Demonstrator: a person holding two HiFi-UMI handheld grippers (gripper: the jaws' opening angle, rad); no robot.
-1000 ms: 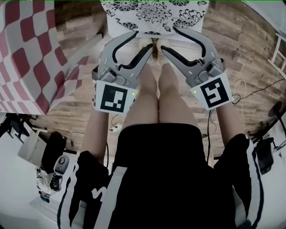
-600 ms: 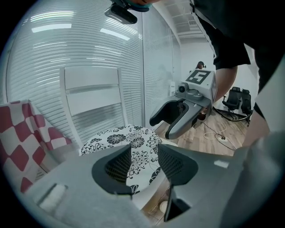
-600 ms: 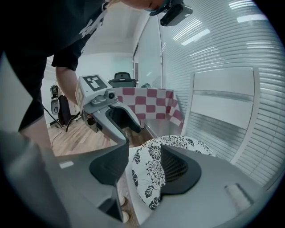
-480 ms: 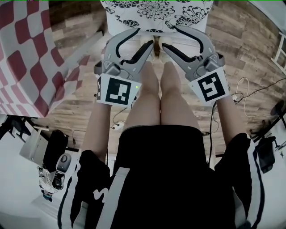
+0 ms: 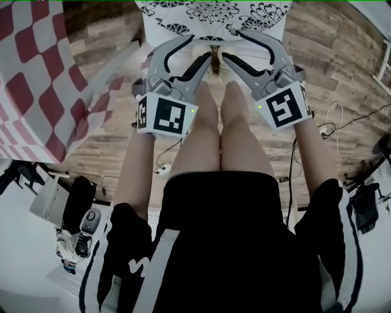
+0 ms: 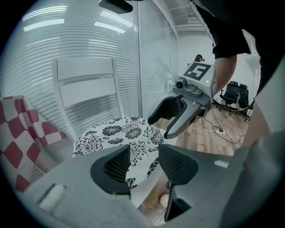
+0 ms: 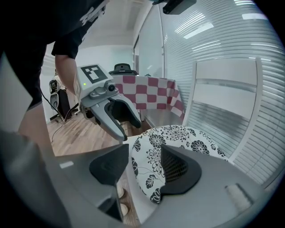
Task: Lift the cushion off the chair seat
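Observation:
A white cushion [image 5: 214, 13] printed with black flowers lies on the seat of a white chair, at the top edge of the head view. My left gripper [image 5: 198, 49] hangs just in front of the cushion's near edge; its jaws are opening and nothing is between them. Beside it my right gripper [image 5: 233, 46] stands open and empty too. In the left gripper view the cushion [image 6: 120, 138] lies beyond my jaws [image 6: 144, 162], apart from them. The right gripper view shows the cushion [image 7: 178, 142] past my open jaws [image 7: 140, 167], with no contact.
The white slatted chair back [image 6: 87, 84] rises behind the seat. A table under a red-and-white checked cloth [image 5: 36, 73] stands to the left. The person's legs and pale slippers [image 5: 211, 58] are below the grippers. Cables [image 5: 333, 116] lie on the wooden floor at the right.
Both grippers have sunk and drawn closer to the cushion's front edge. Neither has touched it.

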